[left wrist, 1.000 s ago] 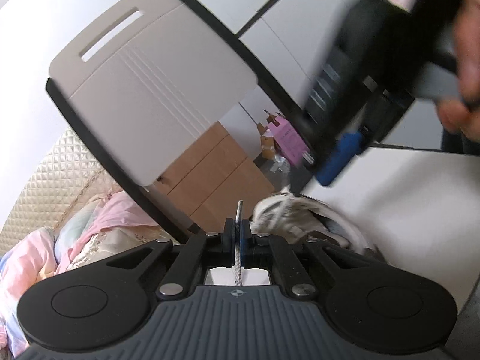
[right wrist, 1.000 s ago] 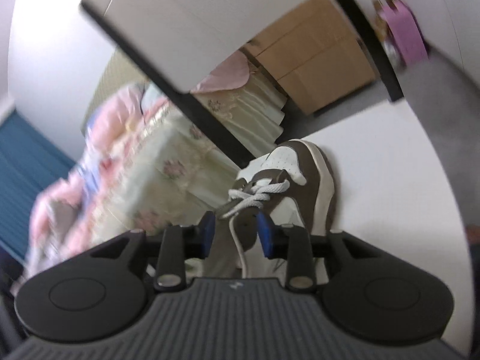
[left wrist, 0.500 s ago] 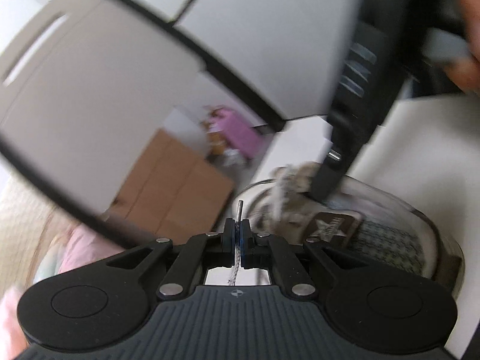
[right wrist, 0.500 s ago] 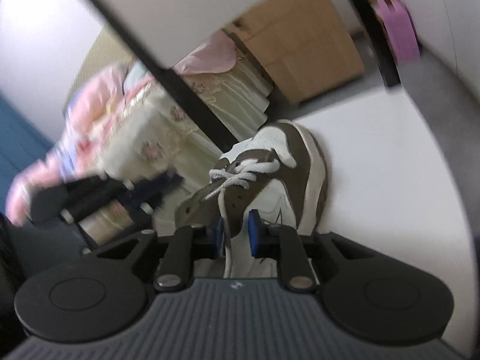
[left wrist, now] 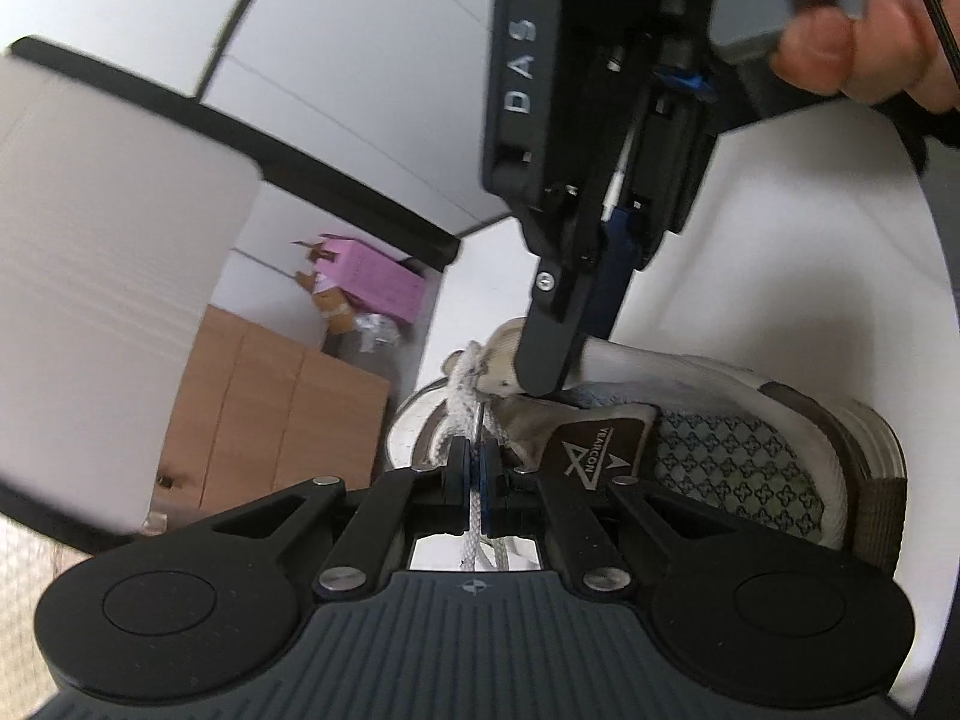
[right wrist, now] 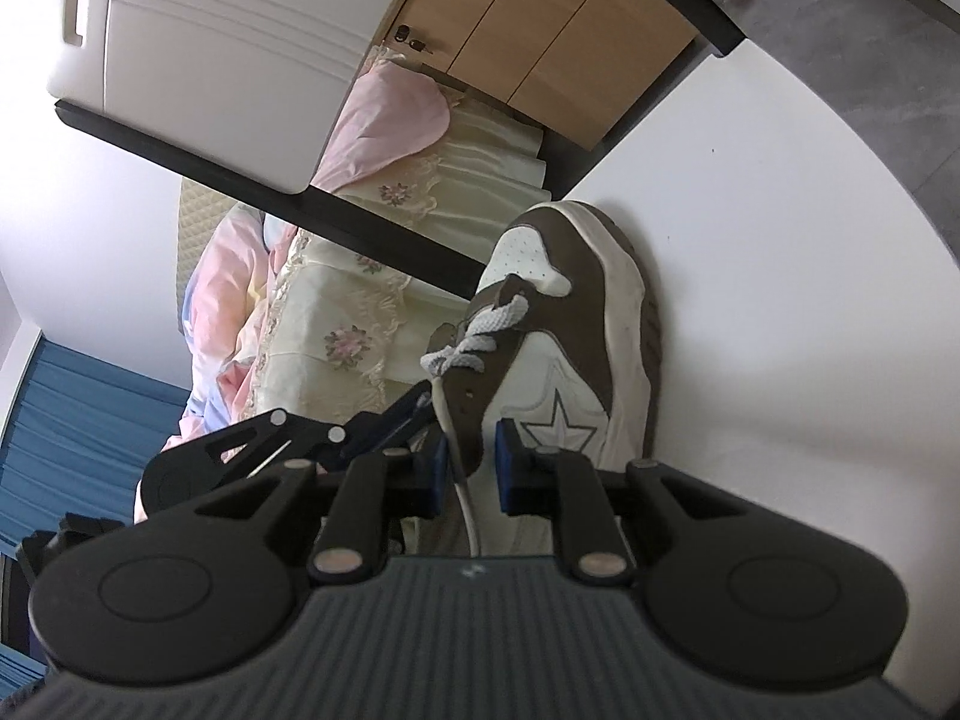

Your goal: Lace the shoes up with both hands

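Brown-and-white shoe [right wrist: 570, 336] lies on its side on the white tabletop [right wrist: 780, 300], toe toward the far edge, star patch facing up in the right wrist view.

L gripper [left wrist: 474, 462]: jaws pinched tight on the grey-white lace [left wrist: 474, 516], w/ the lace's thin tip sticking out just past the pads, right at the eyelet area by the shoe's tongue [left wrist: 600, 450].

R gripper [right wrist: 471, 468]: jaws narrow but not closed; a second lace strand [right wrist: 456, 456] runs between the pads, no pad seen pressing on it. In the left wrist view the R gripper comes down from above, one finger [left wrist: 552, 336] touching the shoe's upper near the lacing; a hand [left wrist: 864, 30] grips its handle.

Background: bed [right wrist: 336, 300] w/ pink and floral bedding, wooden cabinet [right wrist: 552, 36], pink box [left wrist: 372, 282] on the floor.
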